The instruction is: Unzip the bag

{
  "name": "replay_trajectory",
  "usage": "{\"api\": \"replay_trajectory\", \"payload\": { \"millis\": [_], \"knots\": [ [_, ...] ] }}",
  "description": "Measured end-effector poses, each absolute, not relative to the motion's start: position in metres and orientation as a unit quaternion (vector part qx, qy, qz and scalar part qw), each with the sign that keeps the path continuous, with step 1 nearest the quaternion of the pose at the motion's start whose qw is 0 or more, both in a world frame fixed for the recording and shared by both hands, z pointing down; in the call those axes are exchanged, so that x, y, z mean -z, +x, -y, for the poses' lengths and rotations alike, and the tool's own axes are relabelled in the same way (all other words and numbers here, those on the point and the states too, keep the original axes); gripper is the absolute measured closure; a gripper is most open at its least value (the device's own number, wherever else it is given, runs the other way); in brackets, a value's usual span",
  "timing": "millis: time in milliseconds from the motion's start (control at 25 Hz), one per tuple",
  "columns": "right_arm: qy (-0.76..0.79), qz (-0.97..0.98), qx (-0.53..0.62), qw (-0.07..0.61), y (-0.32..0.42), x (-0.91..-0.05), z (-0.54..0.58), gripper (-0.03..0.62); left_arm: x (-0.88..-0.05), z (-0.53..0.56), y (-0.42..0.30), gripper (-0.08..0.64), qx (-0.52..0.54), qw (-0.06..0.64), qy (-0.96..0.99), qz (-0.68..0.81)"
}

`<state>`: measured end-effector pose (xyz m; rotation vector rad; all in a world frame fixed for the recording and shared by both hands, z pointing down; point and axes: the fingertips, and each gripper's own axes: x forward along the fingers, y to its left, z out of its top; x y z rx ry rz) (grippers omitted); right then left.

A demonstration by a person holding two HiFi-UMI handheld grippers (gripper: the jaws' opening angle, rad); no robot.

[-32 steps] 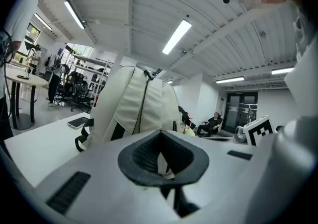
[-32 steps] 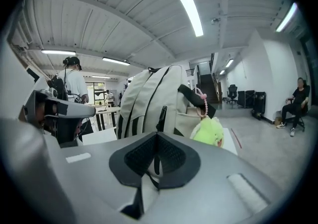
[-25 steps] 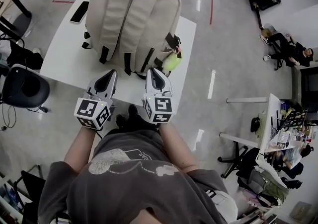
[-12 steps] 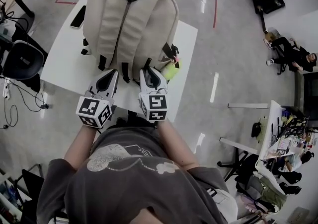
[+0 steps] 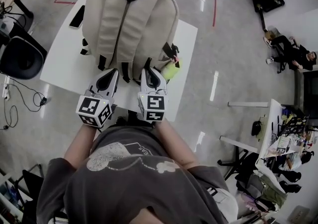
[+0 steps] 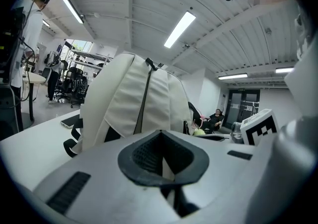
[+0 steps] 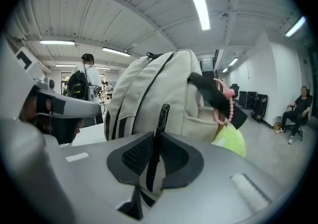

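On the white table (image 5: 62,61) in front of us the beige backpack (image 5: 130,19) stands upright, its shoulder-strap side turned towards us and its black carry handle at the top. Both grippers sit at its lower edge, side by side and near each other. Our right gripper (image 5: 147,71) has its jaws closed on a black strap (image 7: 161,118) that hangs down the back of the bag; in the right gripper view that strap runs straight down between the two dark pads and out beneath them. Our left gripper (image 5: 112,71) rests just beside it at the foot of the left shoulder strap, its jaws drawn together with only a thin slit between the pads, and we see nothing clamped in them. In the left gripper view the bag rises right behind the jaw tips and fills the middle of the picture. At the bag's right side pocket a yellow-green object (image 5: 172,70) sticks out, and a string of pink beads (image 7: 226,105) dangles just above it from a black strap. A dark phone (image 5: 77,16) lies flat on the table to the left of the backpack, apart from it. A black office chair (image 5: 20,59) stands on the floor off the table's left end.
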<state>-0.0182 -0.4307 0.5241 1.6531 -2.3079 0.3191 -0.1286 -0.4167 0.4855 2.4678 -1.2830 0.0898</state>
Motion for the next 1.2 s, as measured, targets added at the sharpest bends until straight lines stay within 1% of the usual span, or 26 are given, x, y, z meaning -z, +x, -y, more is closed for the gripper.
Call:
{"api": "replay_trajectory", "payload": {
  "millis": [160, 520, 880, 1200],
  "knots": [
    [0.572, 0.802, -0.111, 0.132, -0.017, -0.523, 0.426, 0.555, -0.489, 0.416, -0.132, 0.555, -0.04, 0.173, 0.873, 0.454],
    [0.567, 0.803, -0.127, 0.135, -0.019, -0.532, 0.421, 0.555, -0.488, 0.406, -0.131, 0.554, -0.044, 0.168, 0.878, 0.446],
    [0.559, 0.796, -0.167, 0.161, -0.022, -0.565, 0.407, 0.555, -0.506, 0.402, -0.13, 0.554, -0.051, 0.188, 0.877, 0.44],
    [0.546, 0.789, -0.198, 0.201, -0.022, -0.607, 0.394, 0.557, -0.533, 0.395, -0.131, 0.554, -0.071, 0.206, 0.873, 0.435]
  ]
}}
